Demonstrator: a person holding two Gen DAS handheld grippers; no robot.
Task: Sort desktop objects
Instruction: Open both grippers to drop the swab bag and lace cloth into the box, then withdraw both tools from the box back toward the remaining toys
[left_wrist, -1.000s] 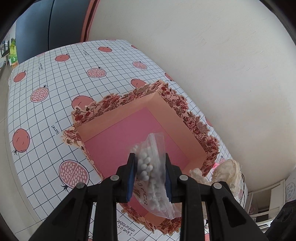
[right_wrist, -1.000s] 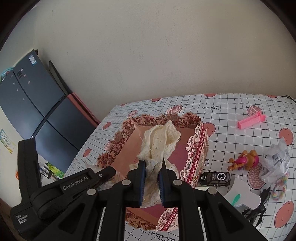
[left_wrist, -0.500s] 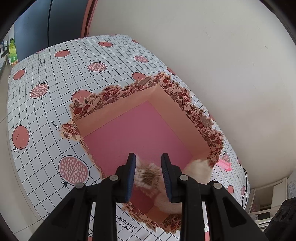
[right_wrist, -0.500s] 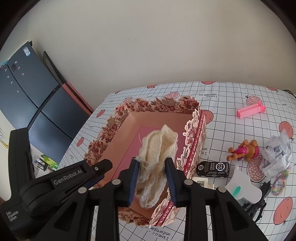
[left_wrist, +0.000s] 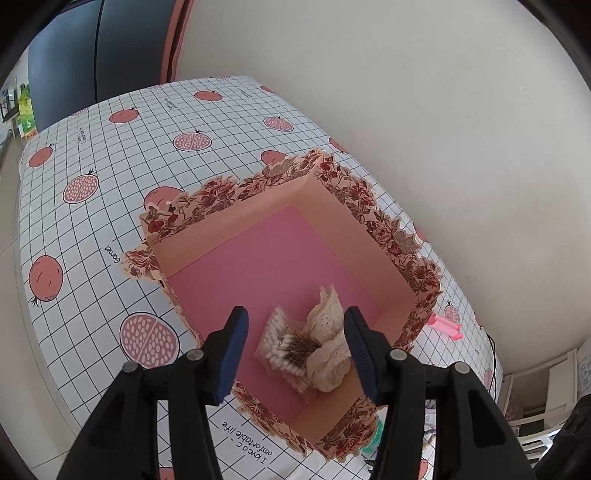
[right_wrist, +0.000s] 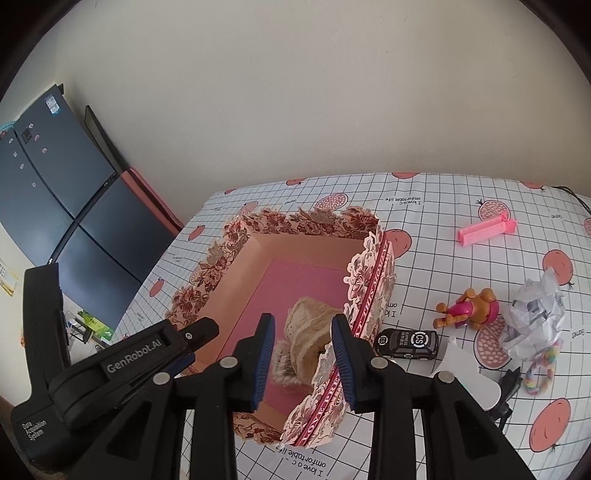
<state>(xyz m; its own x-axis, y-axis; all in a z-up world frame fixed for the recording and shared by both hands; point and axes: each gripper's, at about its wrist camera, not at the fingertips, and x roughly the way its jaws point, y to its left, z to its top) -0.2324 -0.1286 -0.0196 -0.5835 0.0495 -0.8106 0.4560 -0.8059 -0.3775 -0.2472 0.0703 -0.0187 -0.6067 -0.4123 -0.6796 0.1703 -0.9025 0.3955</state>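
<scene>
A floral-edged pink box (left_wrist: 391, 236) stands open on the pomegranate tablecloth. On its pink floor lie a clear bag of cotton swabs (left_wrist: 280, 343) and a cream lace cloth (left_wrist: 328, 332), touching each other. My left gripper (left_wrist: 295, 314) hovers above them; its jaws are opening and hold nothing. In the right wrist view the box (right_wrist: 295, 221) shows the lace cloth (right_wrist: 310, 332) and a corner of the swab bag (right_wrist: 282, 369). Above the box's near wall my right gripper (right_wrist: 303, 319) is opening too, its pads off the cloth.
To the right of the box lie a black toy car (right_wrist: 406, 341), a bear figure (right_wrist: 467, 308), crumpled paper (right_wrist: 535, 317), a colourful bracelet (right_wrist: 539, 373) and a pink clip (right_wrist: 485, 230). A wall runs behind the table and a dark fridge (right_wrist: 55, 206) stands to the left.
The left gripper let go of the swab bag, which dropped into the box, and its jaws spread wider. The right gripper opened and the lace cloth fell in beside the bag.
</scene>
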